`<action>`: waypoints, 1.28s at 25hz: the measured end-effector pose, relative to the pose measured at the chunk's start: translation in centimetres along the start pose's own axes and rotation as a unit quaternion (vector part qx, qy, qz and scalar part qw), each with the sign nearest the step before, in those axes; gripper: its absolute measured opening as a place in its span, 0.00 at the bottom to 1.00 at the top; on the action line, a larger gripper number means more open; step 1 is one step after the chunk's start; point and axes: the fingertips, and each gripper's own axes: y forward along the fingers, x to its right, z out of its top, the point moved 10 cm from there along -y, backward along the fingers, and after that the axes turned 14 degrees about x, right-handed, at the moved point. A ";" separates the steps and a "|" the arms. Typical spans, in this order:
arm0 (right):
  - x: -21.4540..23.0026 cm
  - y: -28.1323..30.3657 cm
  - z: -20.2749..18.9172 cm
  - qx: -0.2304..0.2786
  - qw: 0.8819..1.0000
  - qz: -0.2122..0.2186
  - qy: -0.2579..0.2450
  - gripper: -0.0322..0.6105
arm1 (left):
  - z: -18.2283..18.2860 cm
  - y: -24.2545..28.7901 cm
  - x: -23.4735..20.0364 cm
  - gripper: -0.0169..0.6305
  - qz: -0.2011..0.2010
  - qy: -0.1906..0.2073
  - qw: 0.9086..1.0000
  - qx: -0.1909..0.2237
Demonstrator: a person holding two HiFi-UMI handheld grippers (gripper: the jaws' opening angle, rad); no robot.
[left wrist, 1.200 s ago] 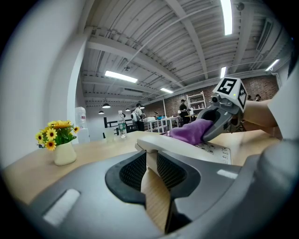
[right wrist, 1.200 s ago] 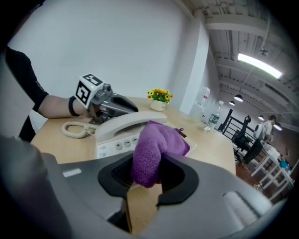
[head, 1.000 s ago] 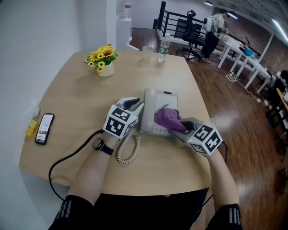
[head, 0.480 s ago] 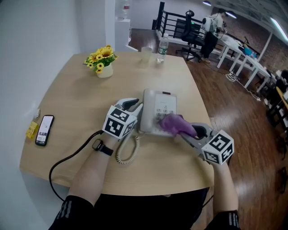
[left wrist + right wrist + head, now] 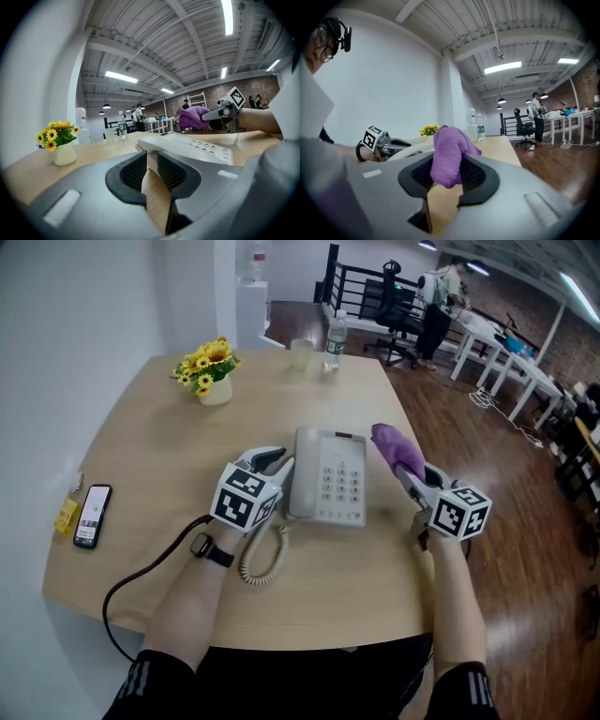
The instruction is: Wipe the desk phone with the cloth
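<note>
Up and off to the right goes my right tool (image 5: 409, 472), clamped on the purple cloth (image 5: 396, 448), clear of the desk phone (image 5: 336, 486); left tool (image 5: 278, 463) pinches the handset (image 5: 304, 479) edge, steadying it on the table (image 5: 150, 456).

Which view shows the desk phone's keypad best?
Head view: it looks straight down on the keypad of the desk phone, every key row clear. Left gripper view catches it at a shallow slant. Right gripper view shows no keys, mostly the cloth.
</note>
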 end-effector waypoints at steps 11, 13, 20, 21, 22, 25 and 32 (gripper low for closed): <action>1.7 -1.1 -2.7 0.034 0.999 -0.015 0.012 0.24 | 0.0 0.0 0.0 0.13 0.000 0.001 1.000 0.000; 1.8 -1.2 -2.8 0.036 0.999 -0.018 0.012 0.24 | 0.0 0.0 0.1 0.13 0.001 0.003 1.000 0.001; 1.4 -0.8 -3.1 0.014 1.000 -0.006 -0.014 0.24 | 0.1 -0.1 0.1 0.13 0.002 0.002 1.000 0.002; 1.4 -0.9 -3.1 0.014 1.000 -0.007 -0.014 0.24 | 0.1 -0.1 0.1 0.13 0.002 0.003 1.000 0.002; 1.4 -0.9 -3.2 0.015 1.000 -0.007 -0.015 0.24 | 0.1 -0.1 0.1 0.13 0.001 0.003 1.000 0.002; 1.4 -0.7 -3.2 0.012 1.000 -0.005 -0.015 0.24 | 0.1 -0.1 0.0 0.13 0.002 0.003 1.000 0.002; 1.3 -0.9 -3.2 0.009 1.000 -0.004 -0.014 0.24 | 0.2 0.0 0.1 0.13 0.000 0.003 1.000 0.002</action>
